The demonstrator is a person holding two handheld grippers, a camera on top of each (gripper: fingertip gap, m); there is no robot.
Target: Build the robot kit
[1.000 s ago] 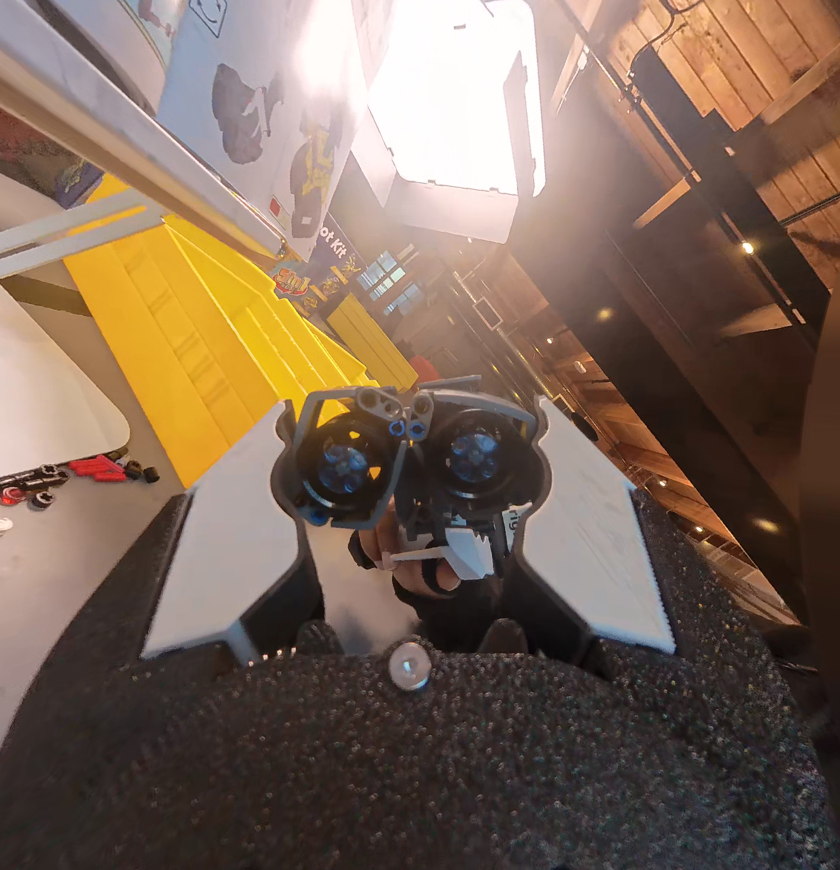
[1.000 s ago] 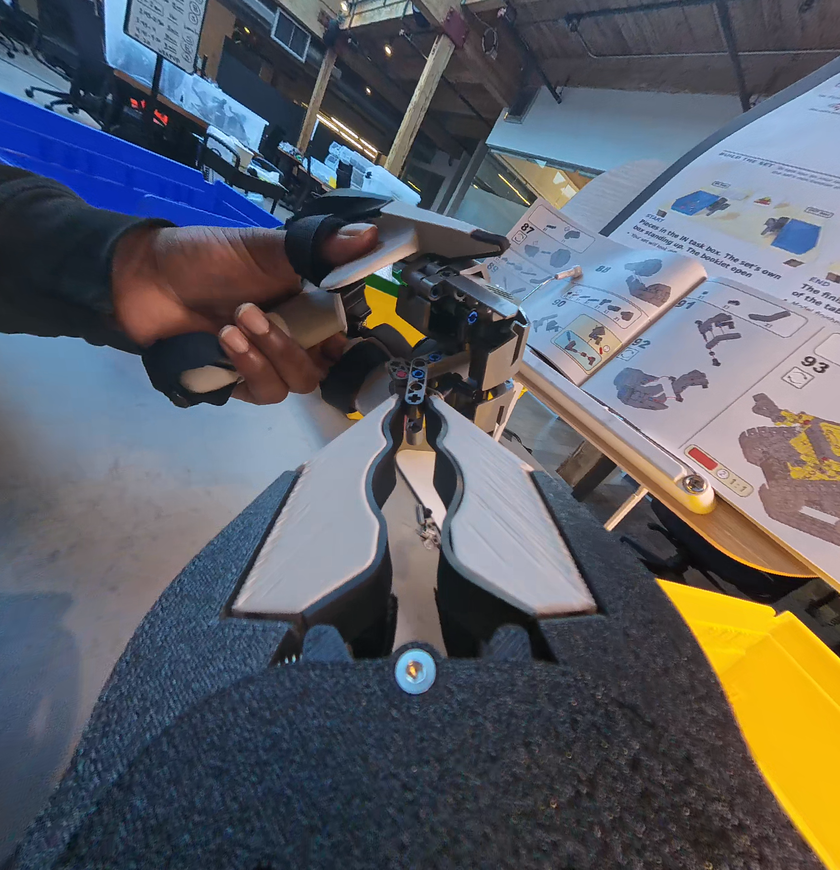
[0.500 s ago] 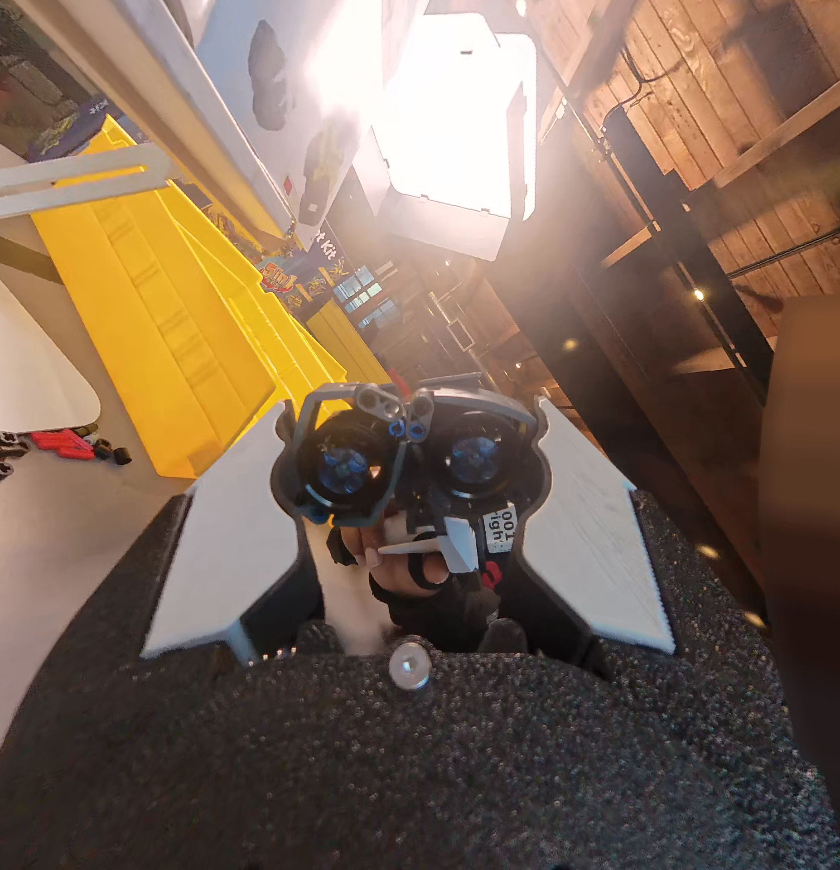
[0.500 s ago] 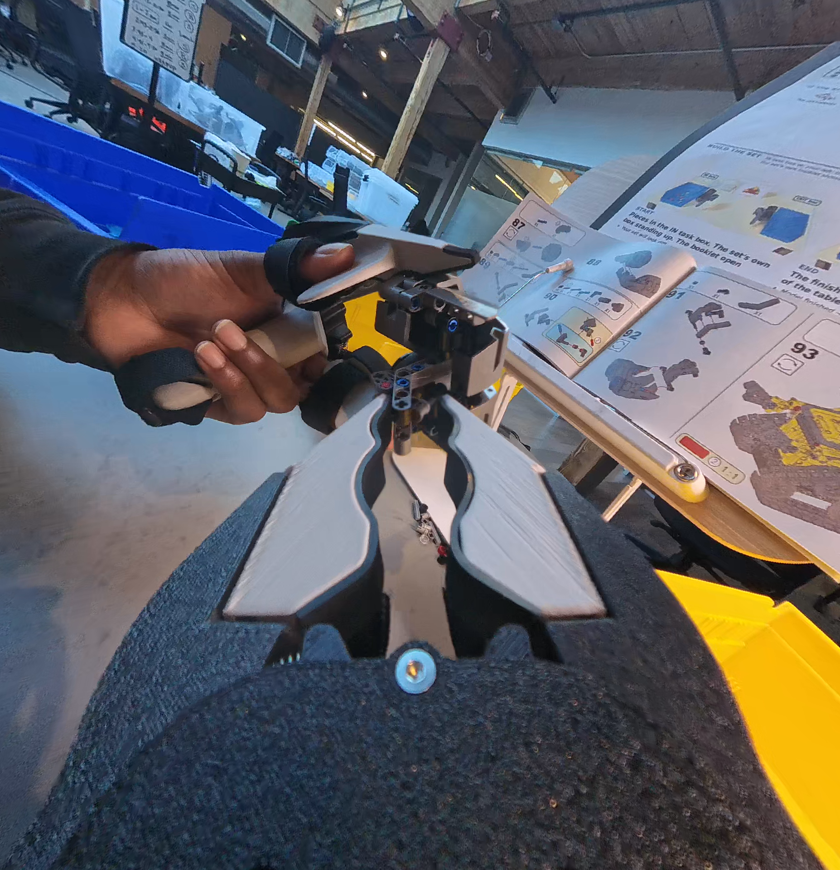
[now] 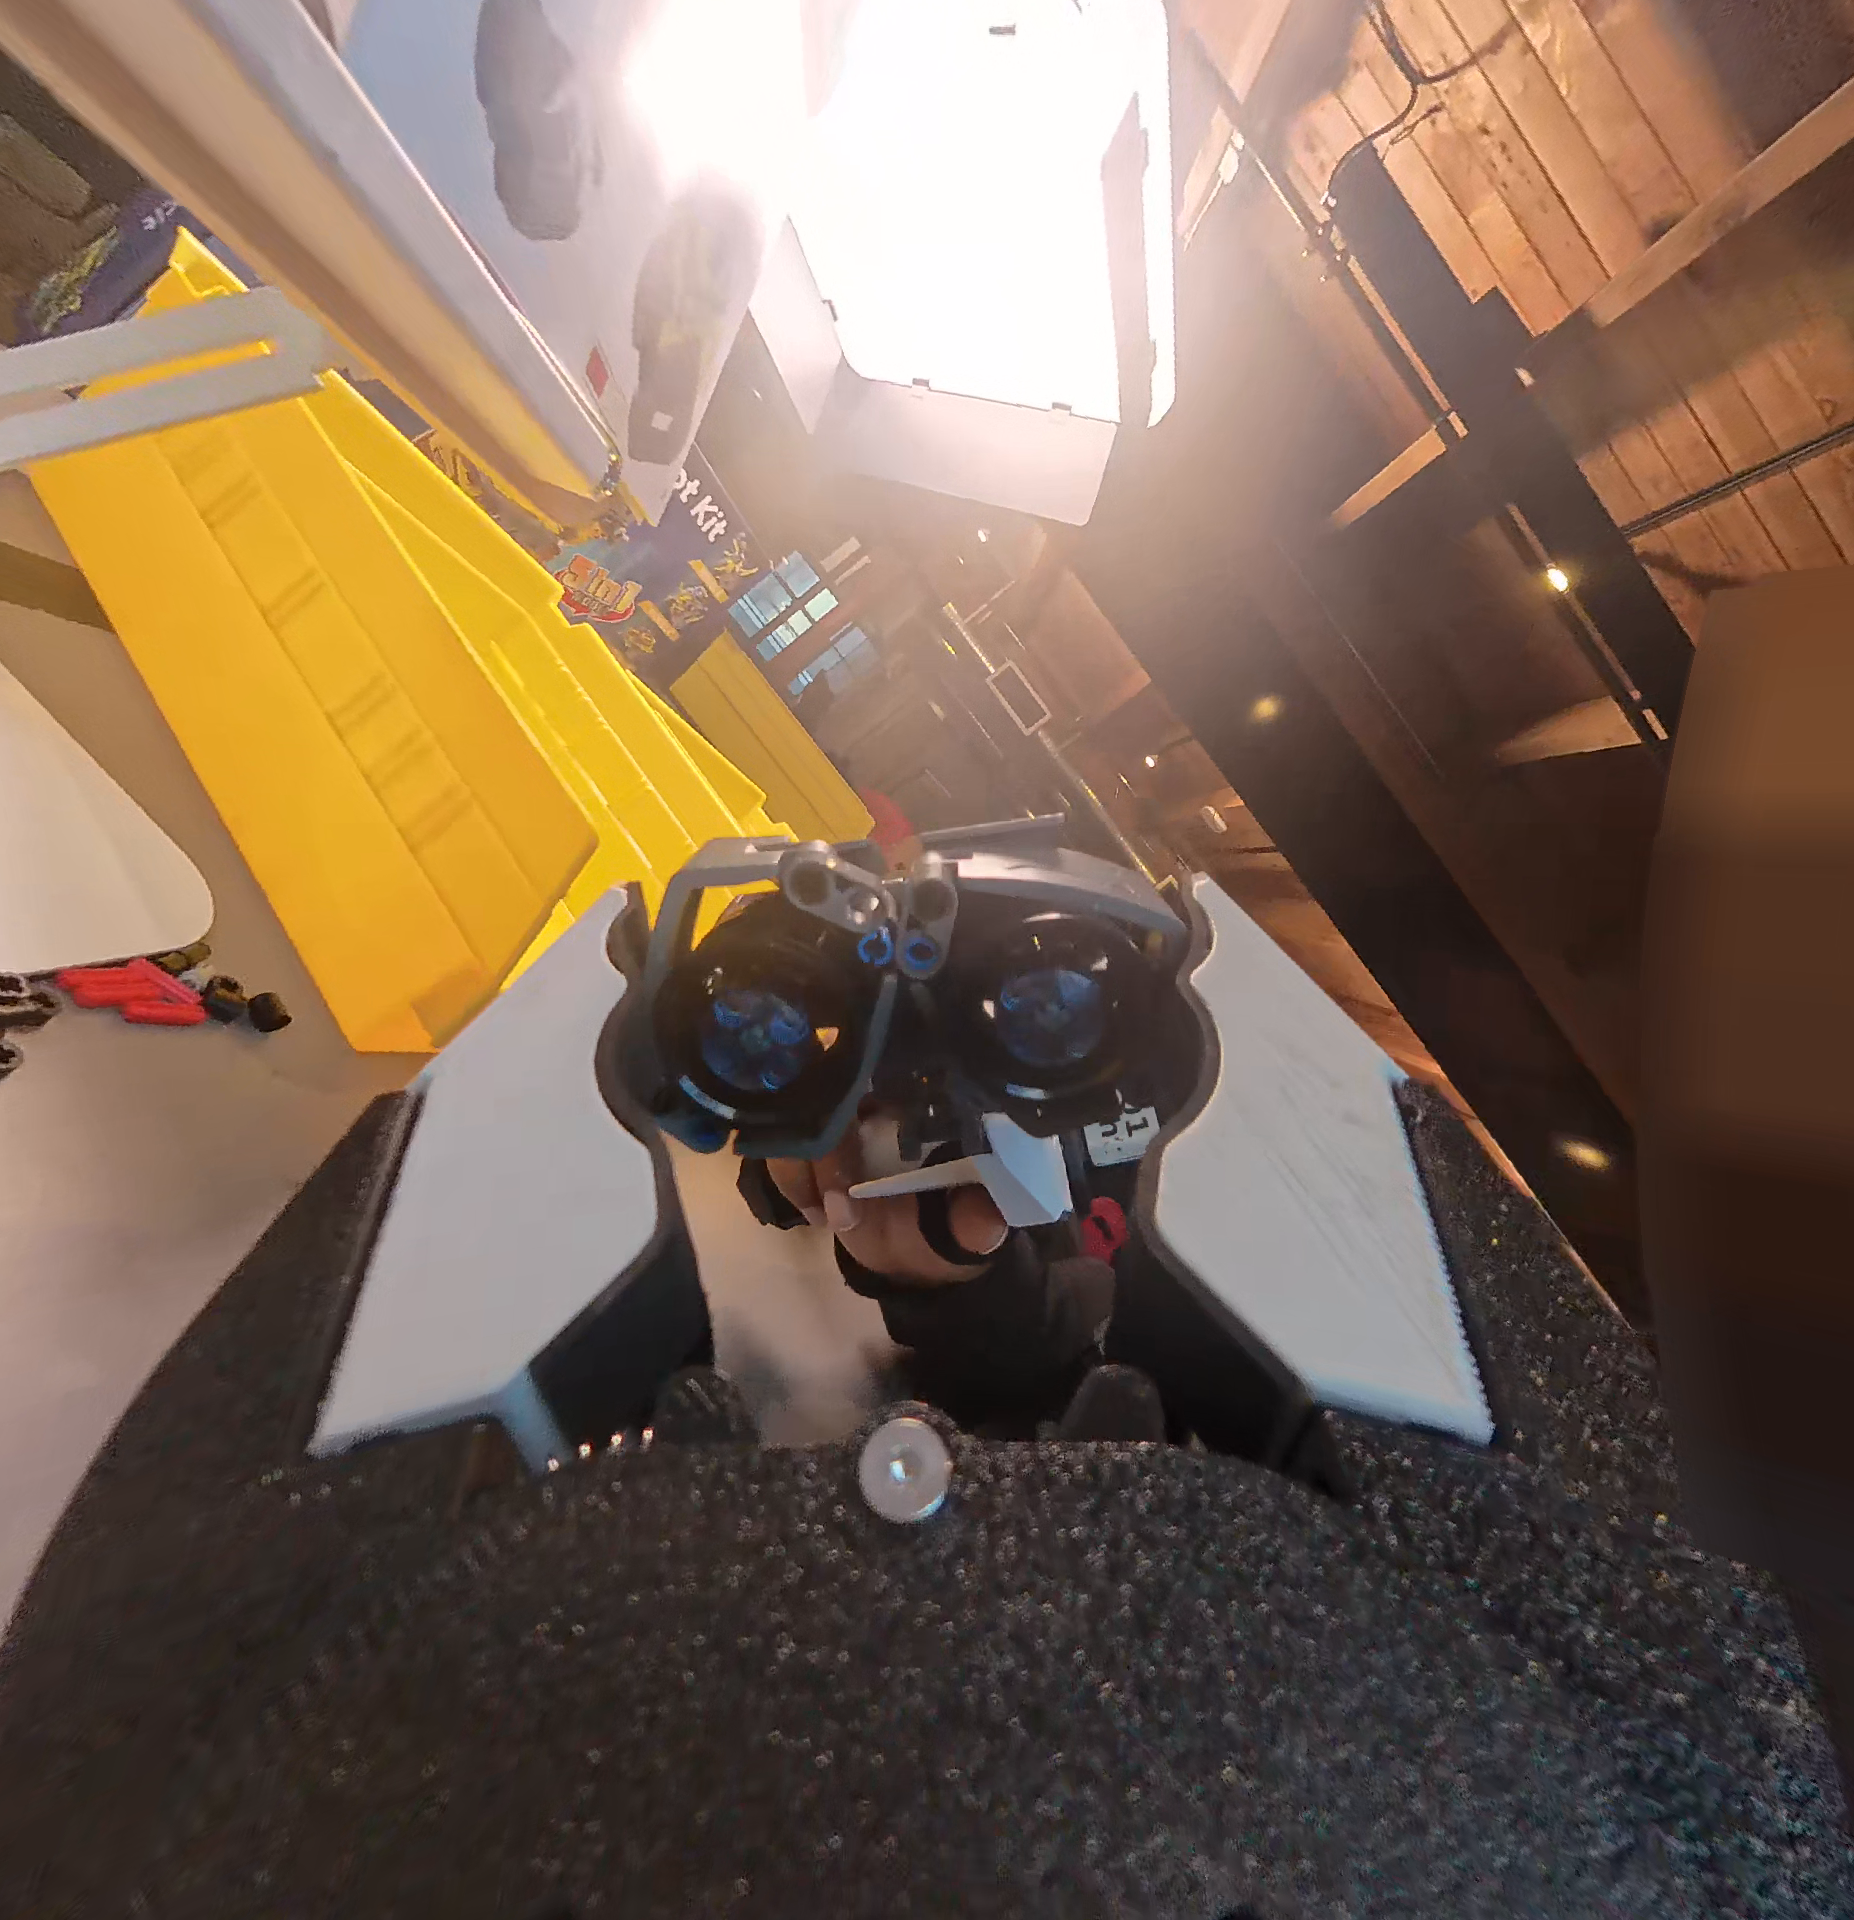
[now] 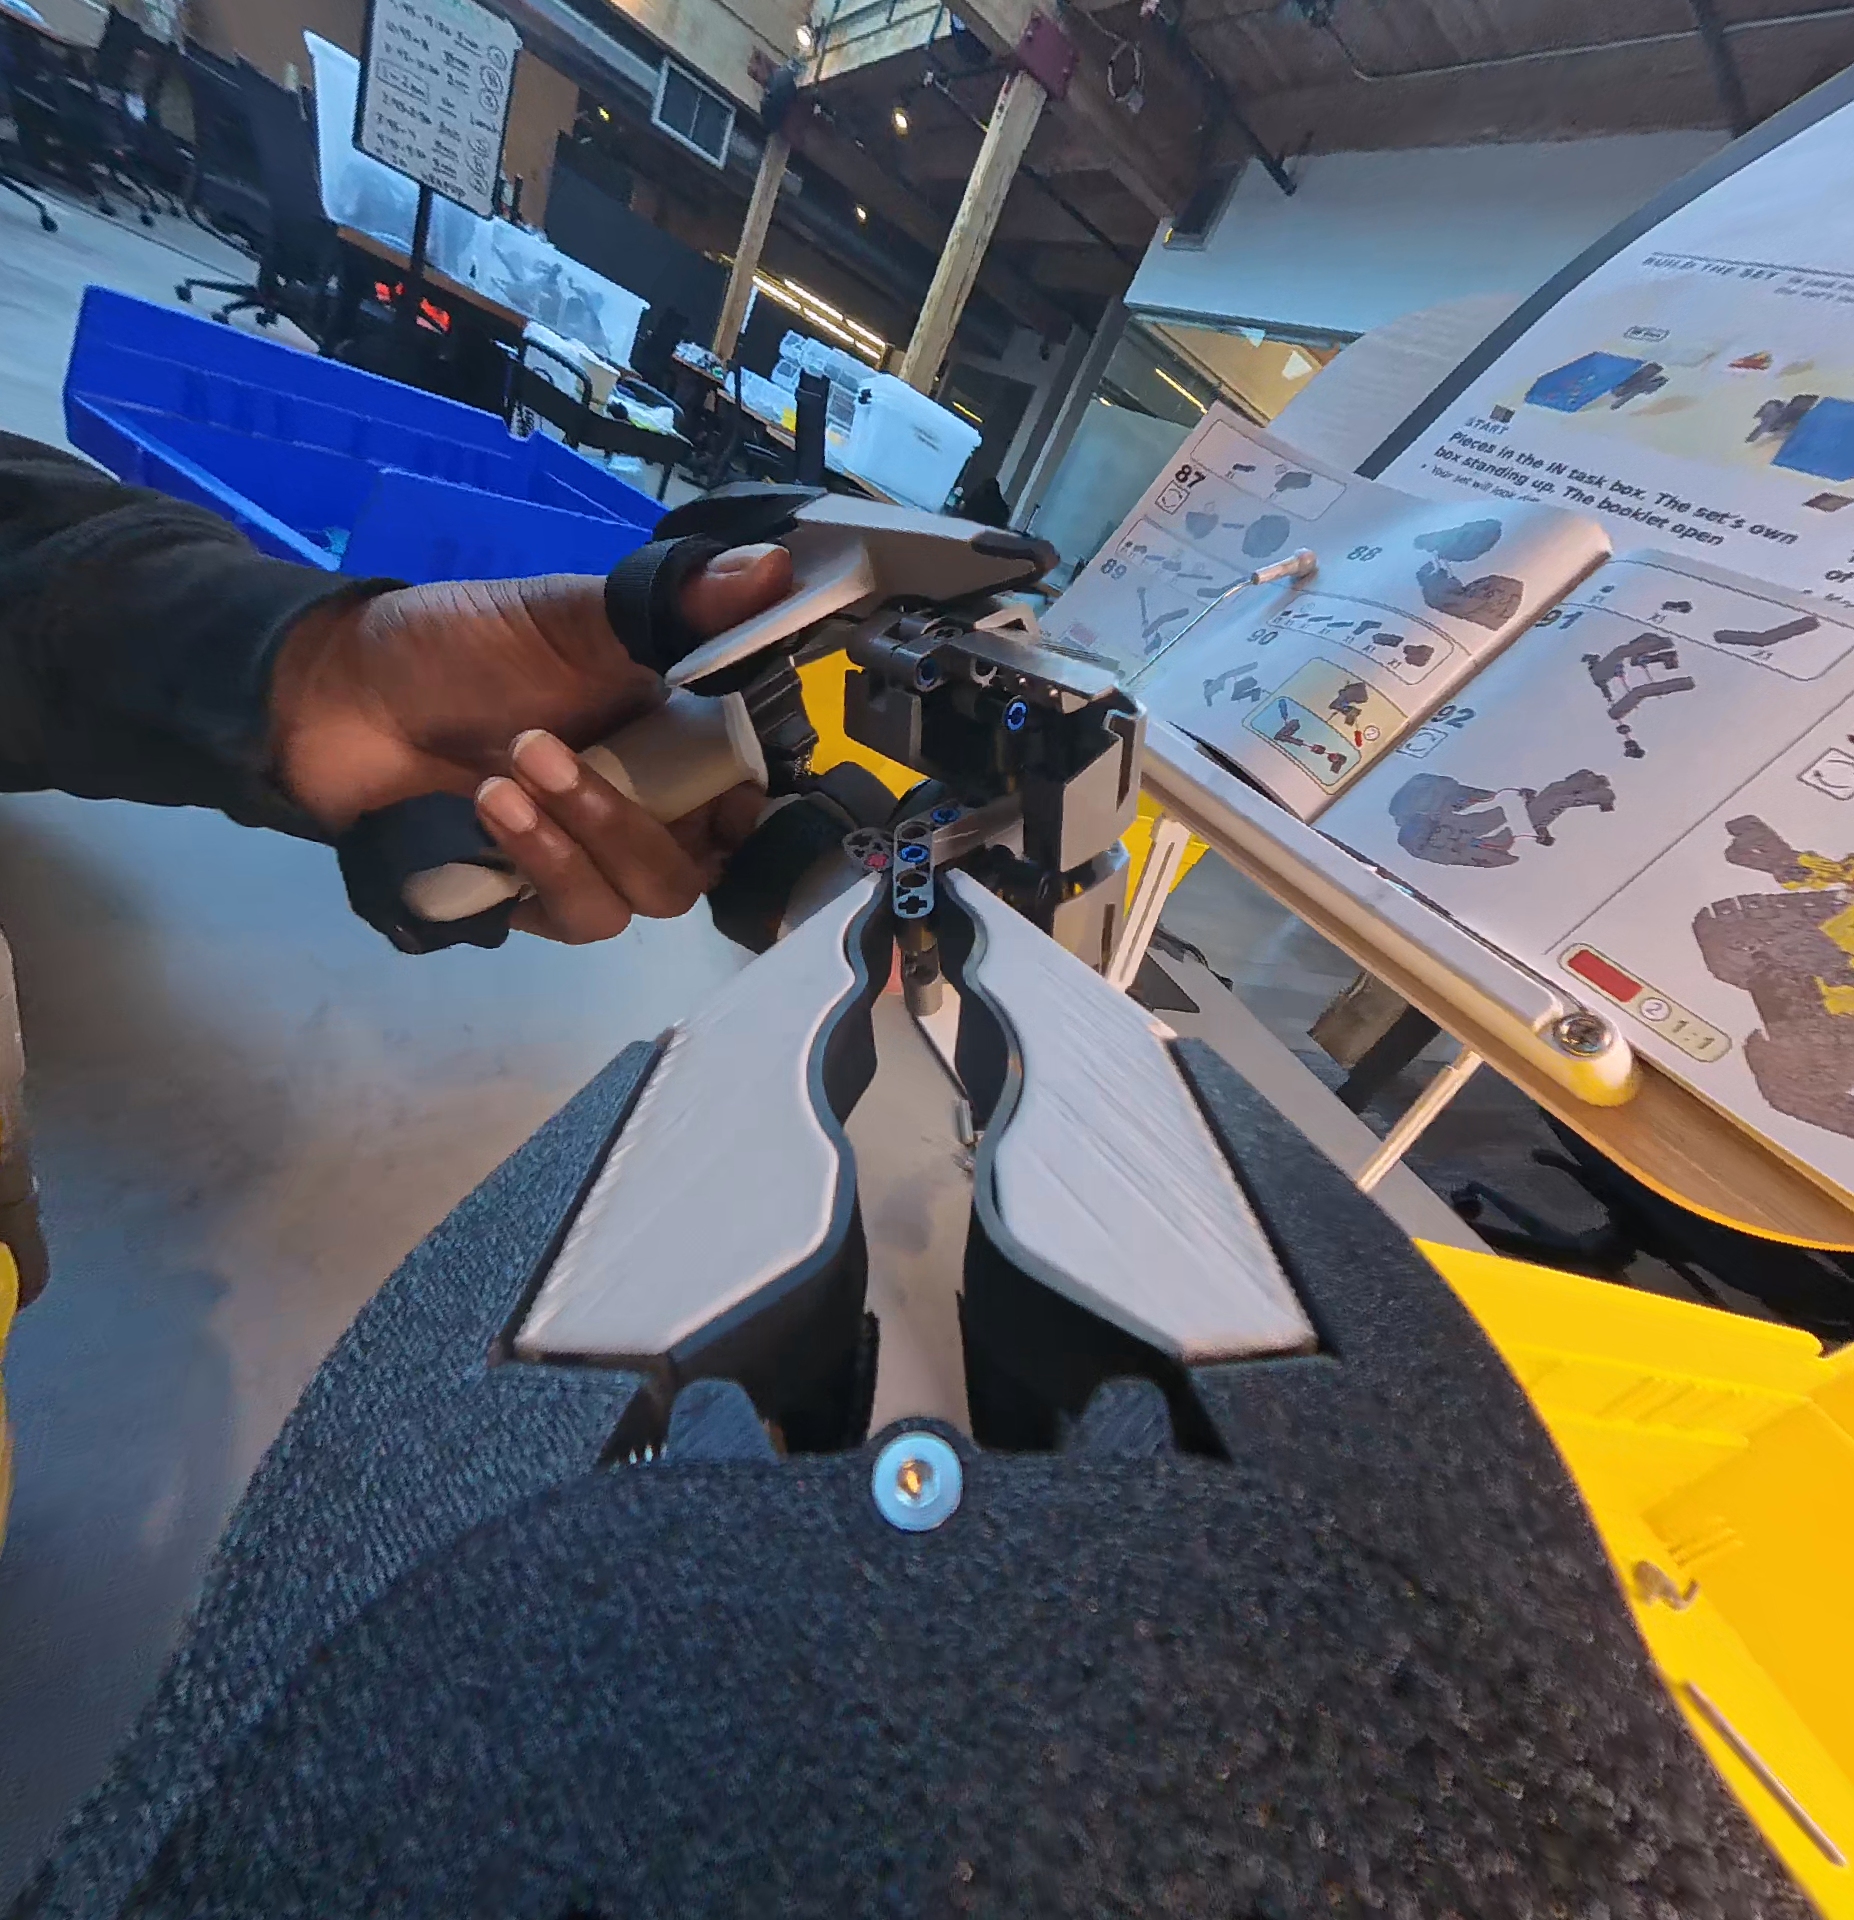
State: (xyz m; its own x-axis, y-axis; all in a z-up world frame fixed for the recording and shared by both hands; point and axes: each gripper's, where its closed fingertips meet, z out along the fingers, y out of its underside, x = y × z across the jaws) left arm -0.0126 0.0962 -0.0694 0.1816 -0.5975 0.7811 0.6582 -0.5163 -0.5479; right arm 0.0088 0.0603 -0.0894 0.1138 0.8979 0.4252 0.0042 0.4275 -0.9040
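Observation:
My left gripper (image 5: 907,935) is shut on a grey and black brick-built assembly (image 5: 902,997) with two black wheels and blue hubs, held up in the air. In the right wrist view a hand (image 6: 507,727) holds that left gripper (image 6: 902,582) around the assembly (image 6: 1006,727). My right gripper (image 6: 915,904) is shut on a small grey holed beam (image 6: 912,878) that sits against the underside of the assembly. In the left wrist view the right gripper and its hand (image 5: 902,1226) show just behind the assembly.
An open instruction booklet (image 6: 1474,727) rests on a tilted stand at the right. Yellow bins (image 5: 331,727) (image 6: 1681,1455) lie near it. A blue bin (image 6: 331,457) is at the far left. Loose red and black parts (image 5: 123,997) lie on the table. Left tips to right tips: about 5 cm.
Both grippers have kept their grips. The two have shifted and tilted slightly together, so the background has slid in both views.

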